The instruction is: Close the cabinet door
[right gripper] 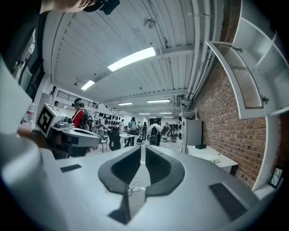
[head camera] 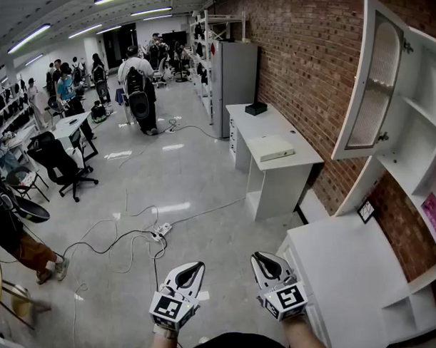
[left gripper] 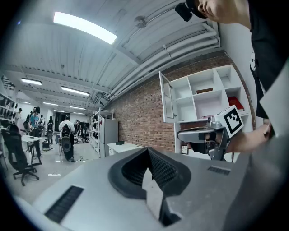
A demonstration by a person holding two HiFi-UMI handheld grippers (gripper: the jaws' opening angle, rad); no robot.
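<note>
**Q:** Where is the cabinet door [head camera: 374, 89], and how does it stand?

**A:** Upper right, on a white wall cabinet [head camera: 427, 106] fixed to the brick wall [head camera: 301, 51]. It hangs open with its long axis upright. The hinges are on its right edge and the free edge swings out left into the room. An arched, ribbed pane fills it.

**Q:** And the grippers?

**A:** Both are near, low in the head view, held level and well apart from the door. The left gripper [head camera: 192, 267] has its fingers [left gripper: 165, 169] pressed together on nothing. The right gripper [head camera: 266, 260] has its fingers [right gripper: 158, 164] drawn to a thin slit, with nothing between them.

**Q:** Any writing?

**A:** Black-and-white square markers on each gripper's cube. A small framed sign [head camera: 365, 209] on the wall is too small to read.

**Q:** The room?

**A:** A white worktop [head camera: 343, 274] lies under the cabinet, and a white desk [head camera: 276, 147] stands farther along the wall. Cables [head camera: 130, 238] trail across the glossy grey floor [head camera: 197, 169]. People [head camera: 139, 81] gather far left under strip lights.
</note>
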